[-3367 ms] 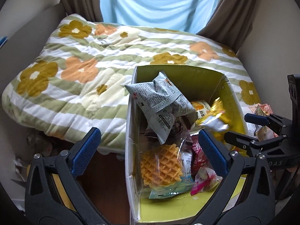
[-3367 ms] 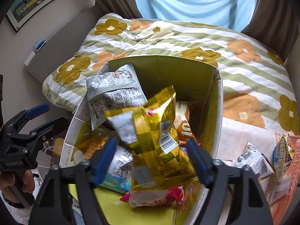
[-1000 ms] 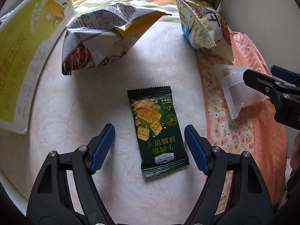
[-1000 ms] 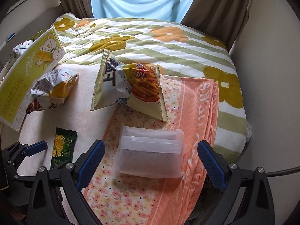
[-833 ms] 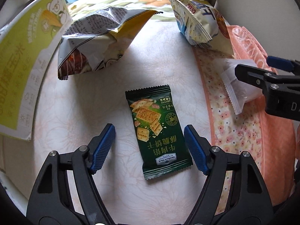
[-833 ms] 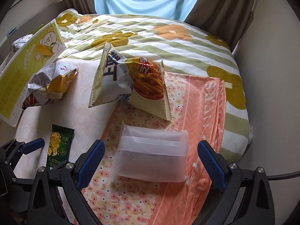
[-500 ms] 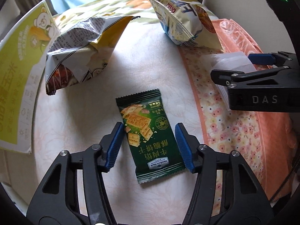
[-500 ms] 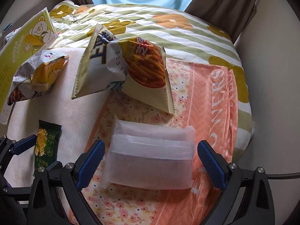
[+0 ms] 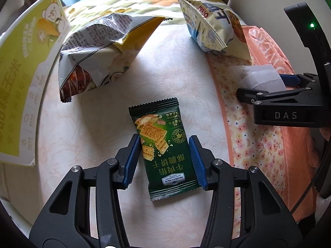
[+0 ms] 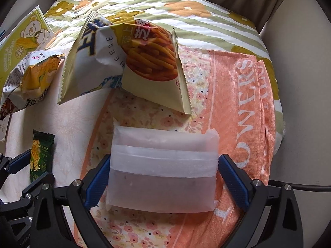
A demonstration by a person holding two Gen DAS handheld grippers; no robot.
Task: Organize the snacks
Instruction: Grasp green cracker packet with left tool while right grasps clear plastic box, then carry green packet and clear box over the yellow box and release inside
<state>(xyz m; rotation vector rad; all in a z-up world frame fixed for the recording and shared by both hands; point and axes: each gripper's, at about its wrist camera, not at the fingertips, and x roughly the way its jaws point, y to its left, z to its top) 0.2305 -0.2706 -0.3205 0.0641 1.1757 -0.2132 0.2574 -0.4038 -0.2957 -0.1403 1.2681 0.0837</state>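
Both grippers dropped and narrowed: left gripper (image 9: 164, 161) open astride green cracker packet (image 9: 163, 148), lengthwise near-to-far; right gripper (image 10: 164, 177) open, flanking white pouch (image 10: 163, 169) crosswise.

My other claw (image 9: 287, 111) reads "DAS". I read "Member's Mark" on the green packet (image 9: 163, 150), "CHEESE" on the chip bag (image 10: 128, 62), "OWERS" on the towel (image 10: 248, 107).

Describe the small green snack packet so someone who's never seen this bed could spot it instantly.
On the pale cream cloth, beside the orange floral towel, lies a flat dark green cracker packet, between the blue pads of the left tool. It is the only green one, smaller and flatter than the puffy chip bags beyond it.
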